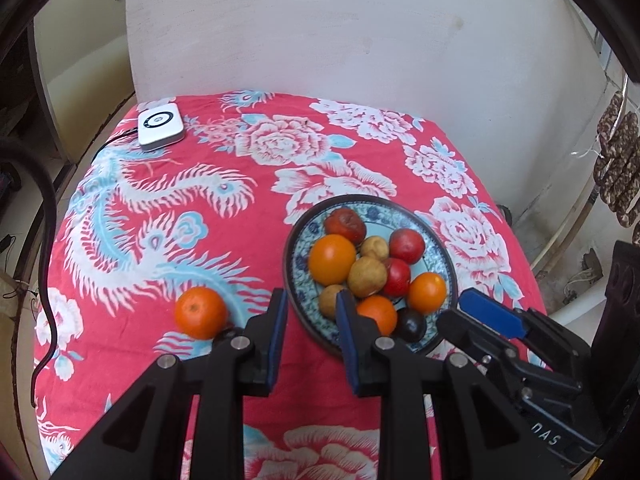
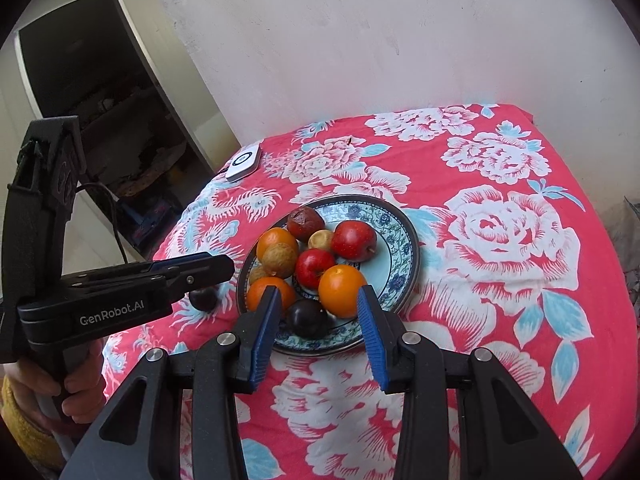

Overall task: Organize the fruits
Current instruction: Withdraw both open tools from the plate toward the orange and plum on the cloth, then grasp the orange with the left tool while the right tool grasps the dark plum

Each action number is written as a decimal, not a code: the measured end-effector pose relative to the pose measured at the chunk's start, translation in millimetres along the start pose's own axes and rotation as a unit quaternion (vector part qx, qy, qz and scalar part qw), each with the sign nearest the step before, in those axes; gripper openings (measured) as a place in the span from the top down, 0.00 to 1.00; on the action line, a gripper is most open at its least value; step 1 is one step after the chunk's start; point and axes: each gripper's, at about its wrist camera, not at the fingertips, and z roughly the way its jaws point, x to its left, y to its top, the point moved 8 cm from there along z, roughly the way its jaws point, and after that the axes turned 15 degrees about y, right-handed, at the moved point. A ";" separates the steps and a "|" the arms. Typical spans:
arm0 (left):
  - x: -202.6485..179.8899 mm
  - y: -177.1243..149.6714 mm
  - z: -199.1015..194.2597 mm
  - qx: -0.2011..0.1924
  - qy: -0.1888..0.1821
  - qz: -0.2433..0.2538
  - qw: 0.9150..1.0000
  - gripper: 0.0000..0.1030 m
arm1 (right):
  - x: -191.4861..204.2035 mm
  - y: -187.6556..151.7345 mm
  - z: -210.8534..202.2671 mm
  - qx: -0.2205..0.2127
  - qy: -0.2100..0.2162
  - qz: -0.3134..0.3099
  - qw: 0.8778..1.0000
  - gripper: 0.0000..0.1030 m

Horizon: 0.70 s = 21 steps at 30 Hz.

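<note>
One orange [image 1: 200, 312] is not on the plate [image 1: 289, 264]; it sits alone on the cloth [image 1: 160, 208], well left of the plate's left rim and toward the near edge. It is just left of your left gripper [image 1: 311, 298], so that hand is much nearer; its fingers are squeezed as close as they go and hold nothing, so I think you must open them wide first. Your right gripper [image 2: 320, 292] is a little open and empty over the plate's near rim, and a dark plum [image 2: 203, 298] also lies off the plate, beside its left rim.
</note>
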 end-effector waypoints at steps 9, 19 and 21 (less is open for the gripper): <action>26.3 -4.3 -3.2 -0.009 0.017 -0.010 1.000 0.75 | 10.6 -2.1 5.5 0.005 -0.012 -0.006 1.000 0.61; 68.1 -12.4 1.6 -0.009 0.046 -0.032 0.998 0.75 | 29.3 -6.6 20.5 0.025 -0.013 -0.022 0.999 0.61; 76.3 -14.6 3.3 -0.005 0.045 -0.041 0.998 0.75 | 32.1 -7.4 22.8 0.028 -0.013 -0.025 0.999 0.61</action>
